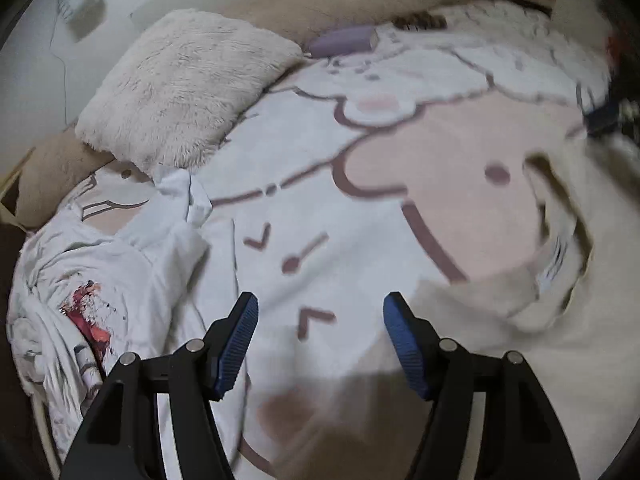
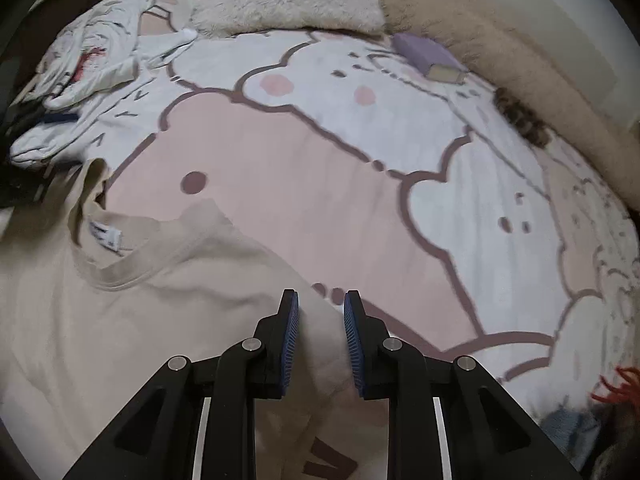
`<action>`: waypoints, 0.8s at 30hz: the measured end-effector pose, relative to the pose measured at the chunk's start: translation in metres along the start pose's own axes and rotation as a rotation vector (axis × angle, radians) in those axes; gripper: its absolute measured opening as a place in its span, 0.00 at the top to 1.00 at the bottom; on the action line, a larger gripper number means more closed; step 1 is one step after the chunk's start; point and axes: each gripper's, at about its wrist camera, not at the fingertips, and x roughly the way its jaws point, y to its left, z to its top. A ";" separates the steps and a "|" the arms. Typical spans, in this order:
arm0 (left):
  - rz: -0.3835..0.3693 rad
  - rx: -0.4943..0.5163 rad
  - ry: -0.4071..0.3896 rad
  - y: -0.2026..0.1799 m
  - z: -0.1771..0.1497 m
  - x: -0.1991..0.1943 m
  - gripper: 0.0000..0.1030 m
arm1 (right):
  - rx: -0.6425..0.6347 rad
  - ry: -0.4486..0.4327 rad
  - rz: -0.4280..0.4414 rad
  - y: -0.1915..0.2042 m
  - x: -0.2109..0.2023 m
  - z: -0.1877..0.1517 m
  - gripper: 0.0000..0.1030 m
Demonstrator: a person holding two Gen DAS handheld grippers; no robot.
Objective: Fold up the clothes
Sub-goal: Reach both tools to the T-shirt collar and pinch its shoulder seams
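Note:
A beige T-shirt [image 2: 132, 320] lies spread on a bed blanket [image 2: 304, 168] with a pink and white cartoon print. Its collar and white label face up, left of my right gripper [image 2: 320, 294]. That gripper's jaws stand narrow, shut on a bunched fold at the shirt's shoulder edge. In the left wrist view the same beige T-shirt [image 1: 520, 360] shows blurred at the right and bottom. My left gripper [image 1: 320, 304] hangs open over the blanket [image 1: 360, 220] beside the shirt's edge, with nothing between its fingers.
A crumpled pile of white clothes [image 1: 88, 300] with a red print lies at the left side of the bed. A fluffy white pillow [image 1: 180, 88] and a purple book [image 1: 344, 40] sit near the headboard. A red stringy thing [image 2: 616, 388] shows at the bed's right edge.

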 end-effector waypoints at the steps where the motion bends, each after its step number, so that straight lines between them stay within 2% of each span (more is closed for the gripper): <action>1: -0.044 0.025 -0.003 0.003 -0.001 -0.005 0.36 | -0.021 0.016 0.023 0.001 0.002 0.000 0.77; 2: -0.087 0.052 -0.006 0.006 -0.002 -0.010 0.36 | -0.048 0.026 0.023 0.003 0.004 0.001 0.77; 4: -0.165 0.131 0.015 0.006 -0.012 -0.018 0.36 | -0.104 0.044 0.013 0.007 0.008 0.004 0.64; 5: -0.193 0.151 0.041 0.004 -0.016 -0.016 0.36 | -0.122 0.047 0.016 0.008 0.010 0.006 0.40; 6: -0.218 0.168 0.065 0.003 -0.019 -0.014 0.36 | -0.137 0.048 0.022 0.009 0.011 0.009 0.28; 8: -0.234 0.188 0.097 -0.002 -0.025 -0.005 0.36 | -0.161 0.032 0.053 0.011 0.012 0.014 0.28; 10: -0.214 0.201 0.110 -0.008 -0.028 0.005 0.36 | -0.167 0.011 0.066 0.013 0.014 0.022 0.28; 12: -0.221 0.192 0.125 -0.011 -0.028 0.016 0.36 | -0.165 0.033 0.073 0.011 0.025 0.031 0.28; 14: -0.245 0.173 0.124 -0.013 -0.026 0.026 0.35 | -0.160 0.096 0.102 0.011 0.040 0.036 0.28; 16: -0.262 0.157 0.114 -0.013 -0.025 0.028 0.32 | -0.201 0.129 0.094 0.021 0.050 0.032 0.29; 17: -0.262 0.152 0.117 -0.013 -0.026 0.029 0.32 | -0.224 0.144 0.089 0.026 0.055 0.030 0.31; 19: -0.263 0.112 0.136 -0.013 -0.027 0.030 0.33 | -0.227 0.139 0.079 0.032 0.053 0.027 0.41; 21: -0.287 0.078 0.156 -0.015 -0.027 0.027 0.53 | -0.210 0.129 0.076 0.040 0.046 0.024 0.68; 22: -0.295 0.083 0.156 -0.021 -0.028 0.024 0.70 | -0.224 0.121 0.056 0.048 0.042 0.021 0.73; 23: -0.302 0.087 0.156 -0.026 -0.028 0.021 0.84 | -0.253 0.104 0.020 0.059 0.039 0.015 0.83; 24: -0.297 0.094 0.156 -0.032 -0.028 0.018 0.90 | -0.285 0.084 -0.020 0.071 0.036 0.010 0.92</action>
